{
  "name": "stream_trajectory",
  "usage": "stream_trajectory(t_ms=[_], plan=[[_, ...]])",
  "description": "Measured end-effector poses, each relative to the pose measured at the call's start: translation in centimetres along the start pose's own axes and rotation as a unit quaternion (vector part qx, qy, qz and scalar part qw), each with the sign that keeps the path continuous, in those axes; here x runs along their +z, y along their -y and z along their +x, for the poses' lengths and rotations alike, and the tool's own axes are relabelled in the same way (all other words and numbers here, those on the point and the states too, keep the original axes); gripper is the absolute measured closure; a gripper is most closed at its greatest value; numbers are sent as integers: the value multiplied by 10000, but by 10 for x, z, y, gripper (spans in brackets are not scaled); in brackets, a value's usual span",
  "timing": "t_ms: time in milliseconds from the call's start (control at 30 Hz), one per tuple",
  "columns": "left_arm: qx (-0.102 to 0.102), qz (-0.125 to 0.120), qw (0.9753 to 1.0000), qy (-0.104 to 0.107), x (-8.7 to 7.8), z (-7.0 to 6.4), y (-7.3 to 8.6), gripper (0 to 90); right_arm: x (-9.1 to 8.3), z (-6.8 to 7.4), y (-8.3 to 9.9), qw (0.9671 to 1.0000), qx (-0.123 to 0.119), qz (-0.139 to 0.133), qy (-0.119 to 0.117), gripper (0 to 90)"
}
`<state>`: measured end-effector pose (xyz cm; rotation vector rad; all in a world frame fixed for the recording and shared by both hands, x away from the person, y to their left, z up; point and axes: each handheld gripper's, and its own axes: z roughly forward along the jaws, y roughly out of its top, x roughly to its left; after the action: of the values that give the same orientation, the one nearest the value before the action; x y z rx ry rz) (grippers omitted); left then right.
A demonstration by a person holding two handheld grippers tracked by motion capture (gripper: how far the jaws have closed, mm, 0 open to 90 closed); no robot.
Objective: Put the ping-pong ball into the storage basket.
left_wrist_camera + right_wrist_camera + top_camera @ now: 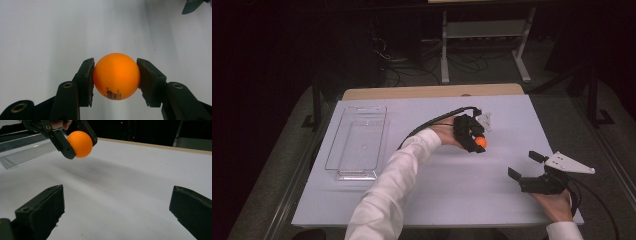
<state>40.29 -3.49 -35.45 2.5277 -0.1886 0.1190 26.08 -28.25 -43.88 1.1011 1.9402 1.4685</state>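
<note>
An orange ball (pixel 116 76) is clamped between the two pads of the left gripper (pixel 476 141) and held above the middle of the white table (pixel 452 195), right of a clear tray (pixel 357 142). The right gripper (pixel 527 166) is held at the near right with jaws spread wide, nothing between them.

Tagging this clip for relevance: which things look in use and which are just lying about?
In use: orange ball, clamped in left tool; likely the clear tray, though that is a guess.

Lying about: right tool, open and empty; the white frame behind the table.
</note>
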Motion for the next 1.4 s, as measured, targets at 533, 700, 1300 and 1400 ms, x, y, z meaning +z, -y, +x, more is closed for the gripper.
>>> stream_trajectory(t_ms=[533, 700, 1300, 1400], plan=[[-194, -50, 9994, -270, -32, -6, 18, 506, -1, 0, 0, 10000, -54, 17, -10, 0], [-269, -85, 9989, -370, -45, -9, 24, 505, 0, 2, 0, 10000, -74, 41, -9, 0], [-426, -115, 9974, -565, -68, -14, 45, 506, 2, 4, -1, 9999, -88, 58, -25, 0], [-425, -76, 9972, -609, -72, -15, 47, 506, 2, 4, -1, 9999, -107, 67, -30, 0]])
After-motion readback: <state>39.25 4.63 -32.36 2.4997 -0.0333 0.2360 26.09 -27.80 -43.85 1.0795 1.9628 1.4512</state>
